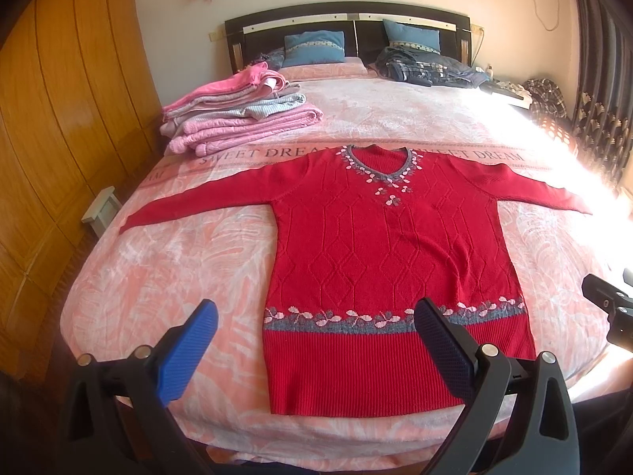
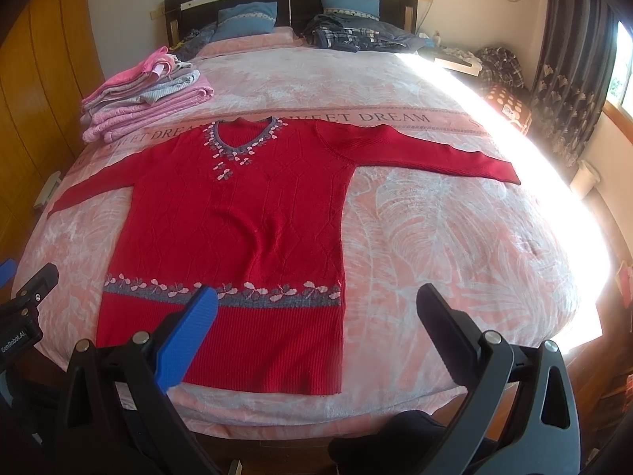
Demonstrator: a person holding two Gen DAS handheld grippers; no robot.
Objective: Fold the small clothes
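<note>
Red knit fills the middle of both views: a red sweater (image 1: 387, 261) lies flat and face up on the bed (image 1: 166, 277), its two sleeves spread out to the sides and its hem toward us; the collar has a grey band with pale petals, and the same pattern runs as a stripe above the ribbed hem. The pink bedspread carries the words "SWEET DREAM" just behind the collar.

We hold the left gripper (image 1: 316, 336) above the near edge of the bed, over the hem; its jaws stand wide apart and hold nothing, with one blue pad and one dark pad. We see the right gripper (image 2: 316, 324) in the same released state, its fingers spread, above the right corner of the hem and the bare bedspread beside it; in the left wrist view a part of it appears at the right border (image 1: 609, 301). We cannot tell if either gripper touches the fabric.

A stack of folded clothes (image 1: 237, 114), pink and grey, sits near the far left corner of the bed, well apart from the sweater; two blue pillows (image 1: 314, 45) lean on the dark headboard (image 1: 348, 16), and a dark checked bundle (image 1: 427, 65) lies beside them; strong sunlight whitens the right side of the bed.
</note>
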